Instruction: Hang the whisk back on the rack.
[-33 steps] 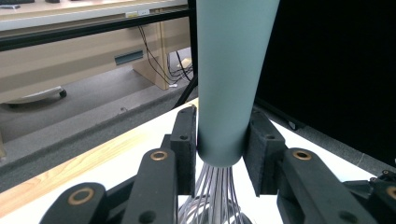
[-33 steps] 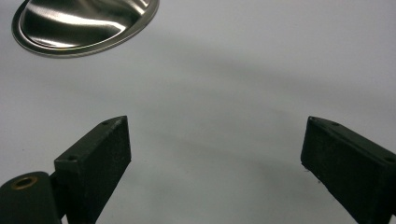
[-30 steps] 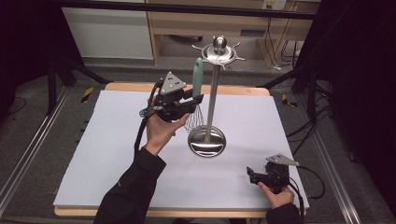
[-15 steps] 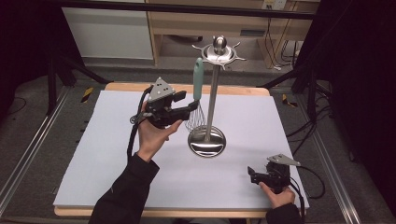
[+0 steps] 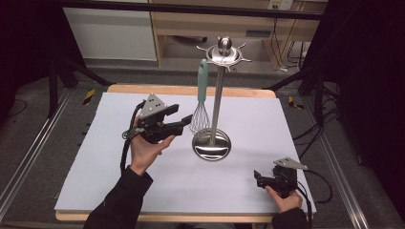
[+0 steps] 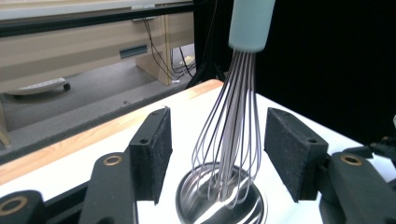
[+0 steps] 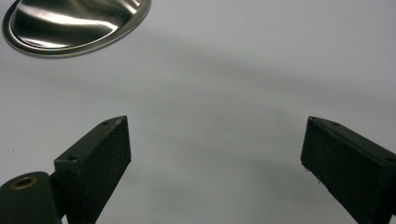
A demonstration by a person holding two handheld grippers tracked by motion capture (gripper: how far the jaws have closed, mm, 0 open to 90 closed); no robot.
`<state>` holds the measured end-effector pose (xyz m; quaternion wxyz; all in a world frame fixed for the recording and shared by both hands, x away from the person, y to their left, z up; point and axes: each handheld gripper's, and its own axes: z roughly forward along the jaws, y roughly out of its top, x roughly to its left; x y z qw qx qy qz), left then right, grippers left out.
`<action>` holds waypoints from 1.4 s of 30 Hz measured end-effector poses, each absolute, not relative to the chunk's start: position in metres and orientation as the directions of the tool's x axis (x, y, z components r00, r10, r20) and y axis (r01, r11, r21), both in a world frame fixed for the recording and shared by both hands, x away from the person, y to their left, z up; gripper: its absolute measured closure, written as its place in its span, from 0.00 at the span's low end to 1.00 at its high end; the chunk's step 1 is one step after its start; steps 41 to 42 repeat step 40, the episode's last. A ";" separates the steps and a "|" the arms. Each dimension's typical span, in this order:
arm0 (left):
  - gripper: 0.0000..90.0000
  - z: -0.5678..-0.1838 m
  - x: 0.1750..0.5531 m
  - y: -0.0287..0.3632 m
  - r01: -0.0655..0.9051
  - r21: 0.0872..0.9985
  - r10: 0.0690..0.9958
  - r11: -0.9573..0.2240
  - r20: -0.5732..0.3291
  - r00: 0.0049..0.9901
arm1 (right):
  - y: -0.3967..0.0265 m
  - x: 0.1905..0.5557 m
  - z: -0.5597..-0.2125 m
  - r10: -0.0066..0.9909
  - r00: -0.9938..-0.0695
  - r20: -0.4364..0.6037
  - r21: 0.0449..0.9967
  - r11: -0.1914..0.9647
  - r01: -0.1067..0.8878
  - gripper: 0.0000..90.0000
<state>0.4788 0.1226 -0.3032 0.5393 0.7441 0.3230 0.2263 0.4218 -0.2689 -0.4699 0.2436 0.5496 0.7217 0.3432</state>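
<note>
A whisk with a pale green handle point(image 5: 203, 81) and wire loops point(image 5: 199, 122) hangs from a hook of the steel utensil stand point(image 5: 217, 102) in the middle of the table. My left gripper point(image 5: 185, 126) is held just left of the wires, level and pointing at them. Its jaws have just been opening. In the left gripper view the whisk point(image 6: 232, 135) hangs in the gap just ahead of my left gripper point(image 6: 217, 137), and neither pad point(image 6: 152, 149) touches it. My right gripper point(image 5: 259, 178) rests open on the table at the front right, with nothing inside my right gripper point(image 7: 215, 144).
The stand's round base point(image 5: 211, 144) sits on the white table cover point(image 5: 95, 157); that base point(image 7: 70, 23) also shows in the right gripper view. The stand's top disc point(image 5: 223, 53) carries several hooks. A wooden shelf unit point(image 5: 191, 28) stands behind the table.
The left gripper let go of the whisk's handle, opened, and drew back left and down to the level of the wires. The whisk stays hanging. The right gripper has kept still.
</note>
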 end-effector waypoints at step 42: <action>0.36 -0.435 0.464 0.226 0.460 0.859 0.873 -0.226 -0.032 0.487 | -0.278 0.425 -0.474 0.971 -0.241 -0.004 0.742 0.164 0.651 0.10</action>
